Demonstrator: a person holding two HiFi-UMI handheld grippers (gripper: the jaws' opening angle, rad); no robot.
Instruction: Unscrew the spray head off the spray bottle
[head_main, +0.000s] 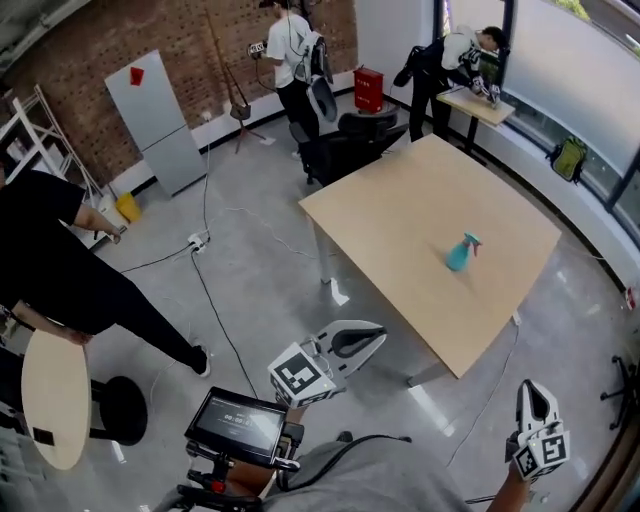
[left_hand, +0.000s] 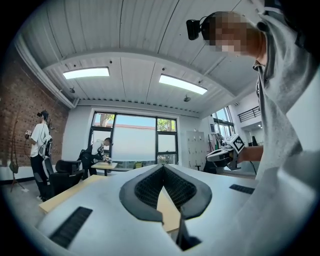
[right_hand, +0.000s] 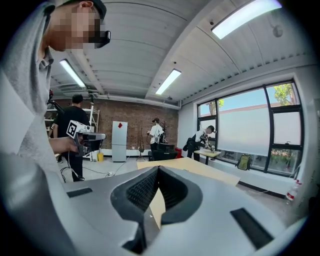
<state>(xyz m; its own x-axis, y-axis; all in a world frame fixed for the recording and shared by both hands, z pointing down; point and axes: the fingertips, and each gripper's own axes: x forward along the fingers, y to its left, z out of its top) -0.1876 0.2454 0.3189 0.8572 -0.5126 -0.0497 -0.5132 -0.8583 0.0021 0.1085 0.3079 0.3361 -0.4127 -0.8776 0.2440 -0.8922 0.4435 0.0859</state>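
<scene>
Worktop (head_main: 400, 215): one large pale rectangle standing cornerwise to the head view, nearest corner pointing towards the grippers. Surface bare apart from the one item.

Spray bottle (head_main: 461, 254): count 1, teal, spray head (head_main: 472, 240) on. It stands right of the worktop's centre, set in from every edge, with free surface all round it.

Left gripper (head_main: 378, 338): jaws fully together, nothing between them; held off the near-left edge of the worktop, over the floor. Right gripper (head_main: 530, 388): jaws fully together, nothing held; low at the right of the head view, short of the near corner. Both are well apart from the bottle.

Room to move: open grey floor (head_main: 250, 270) along the worktop's left side, crossed by thin cables. A black office chair (head_main: 350, 145) sits at the far corner. A small round table (head_main: 55, 400) stands at far left.

Other people, count 3: one in black (head_main: 50, 260) at left, one in a white top (head_main: 290, 50) by the brick wall, one bent over a small desk (head_main: 480, 105) by the windows
</scene>
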